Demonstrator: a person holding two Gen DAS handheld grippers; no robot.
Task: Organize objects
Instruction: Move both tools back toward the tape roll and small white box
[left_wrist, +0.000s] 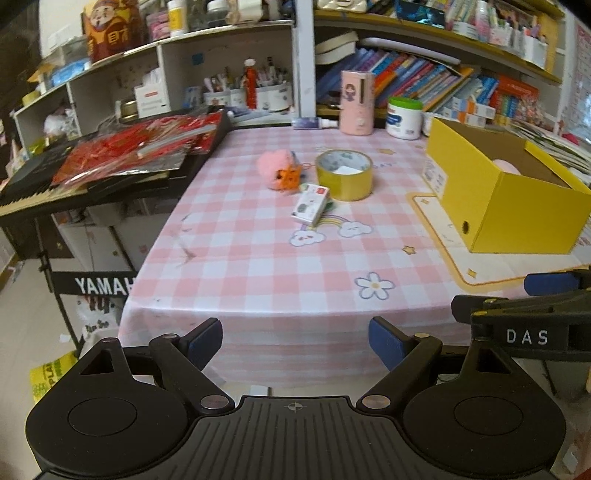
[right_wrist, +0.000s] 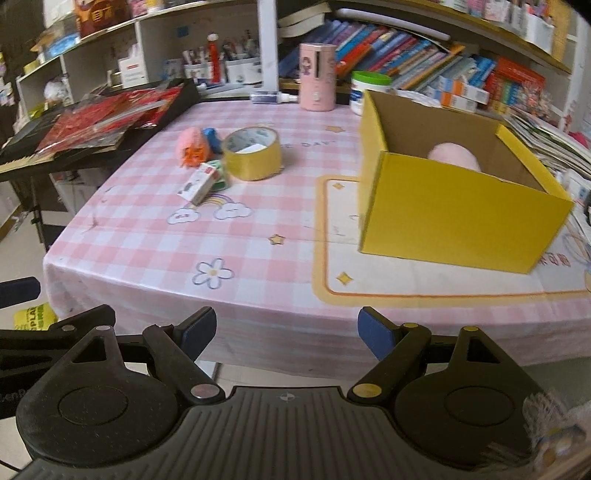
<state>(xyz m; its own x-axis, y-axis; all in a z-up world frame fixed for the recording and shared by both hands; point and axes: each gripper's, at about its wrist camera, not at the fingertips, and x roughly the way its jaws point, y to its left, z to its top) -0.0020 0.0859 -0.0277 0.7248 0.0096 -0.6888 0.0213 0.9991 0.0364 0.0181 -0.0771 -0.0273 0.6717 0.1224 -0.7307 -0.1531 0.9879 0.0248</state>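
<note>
1. I am holding my left gripper (left_wrist: 295, 341) and right gripper (right_wrist: 286, 334) wide apart and empty, hovering off the table's near edge.
2. Loose items are sitting mid-table: a glossy yellow tape roll (left_wrist: 344, 174), a small white carton (left_wrist: 310, 204) and a fuzzy pink plush (left_wrist: 275, 170).
3. The yellow cardboard box (right_wrist: 450, 206) is standing toward the right edge, something soft and pink inside.
4. I judge squeezing the carton's flat sides is easiest.
</note>
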